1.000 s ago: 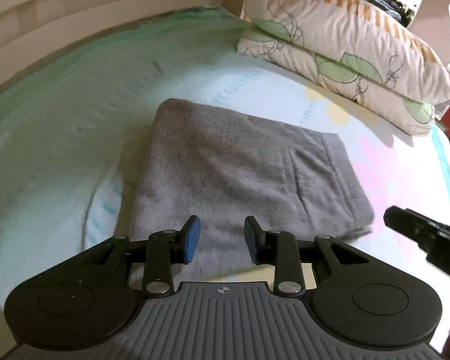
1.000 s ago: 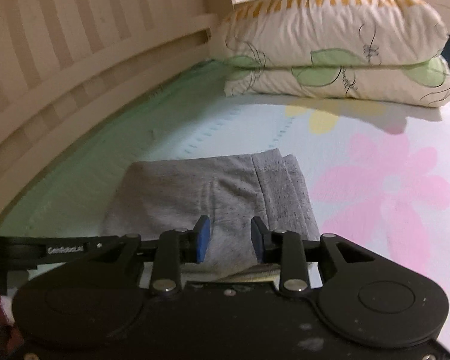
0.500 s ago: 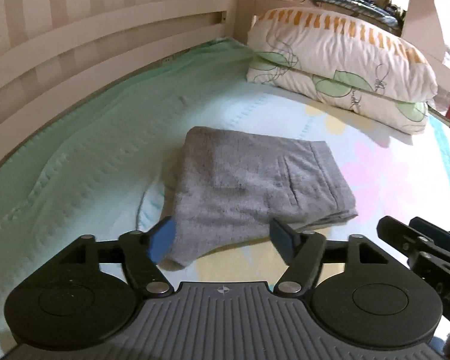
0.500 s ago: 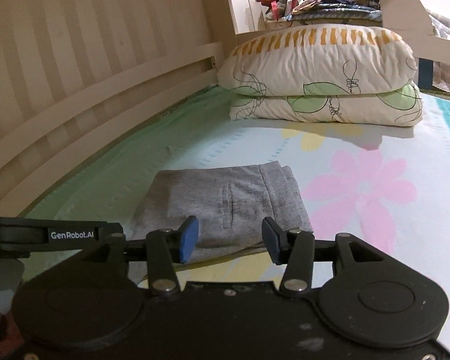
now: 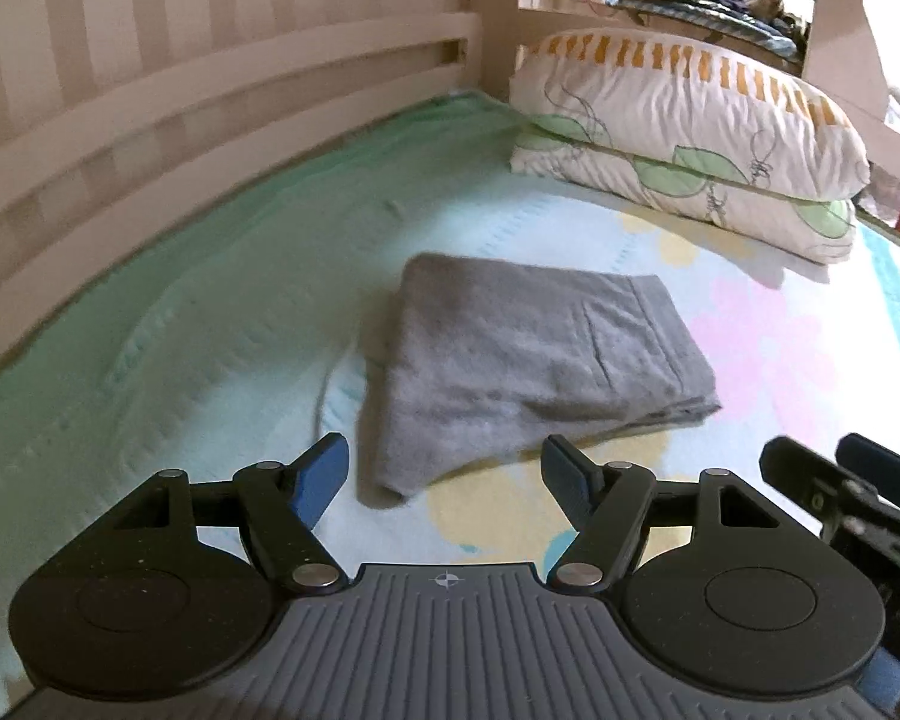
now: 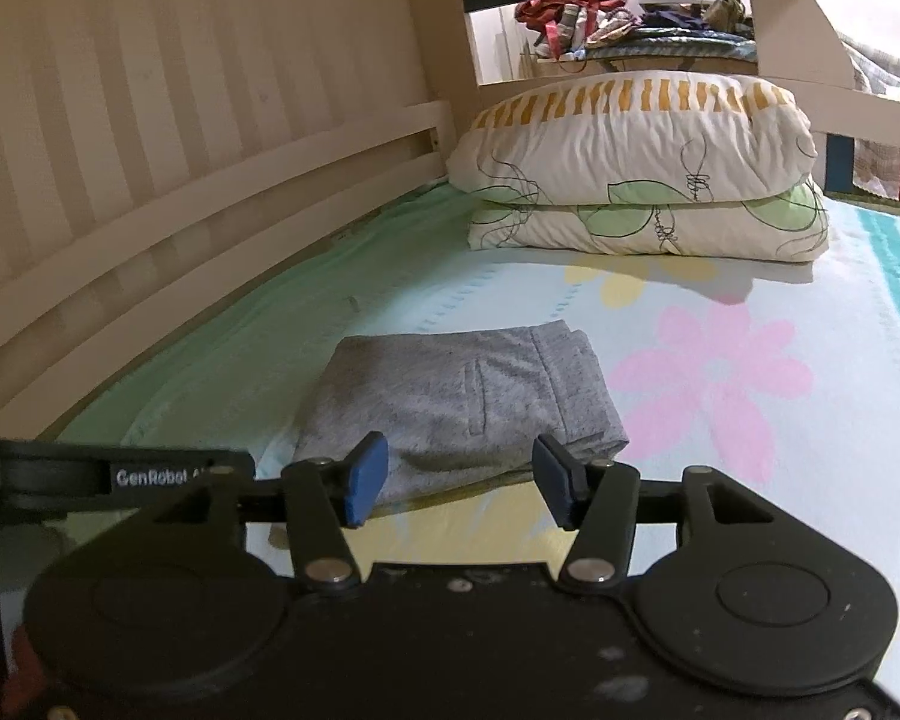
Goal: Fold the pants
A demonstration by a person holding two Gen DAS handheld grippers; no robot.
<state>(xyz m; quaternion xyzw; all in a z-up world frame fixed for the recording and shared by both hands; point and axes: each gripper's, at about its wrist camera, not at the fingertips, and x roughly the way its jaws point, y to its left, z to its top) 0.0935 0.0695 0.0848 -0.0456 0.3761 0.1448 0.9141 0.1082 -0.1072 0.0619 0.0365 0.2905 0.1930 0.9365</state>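
The grey pants [image 5: 528, 354] lie folded into a compact rectangle on the bed sheet [image 5: 210, 360], waistband toward the pillows. They also show in the right wrist view [image 6: 468, 402]. My left gripper [image 5: 447, 477] is open and empty, held just short of the near edge of the pants. My right gripper [image 6: 459, 480] is open and empty, also short of the near edge. The right gripper's body shows at the right edge of the left wrist view [image 5: 852, 492].
Two stacked pillows [image 5: 684, 138] lie at the head of the bed, also in the right wrist view [image 6: 642, 168]. A wooden slatted rail [image 5: 210, 96] runs along the left side. The flowered sheet [image 6: 720, 384] spreads to the right of the pants.
Both grippers opened wider and pulled back from the pants, which now lie farther off. The pants stayed folded in place.
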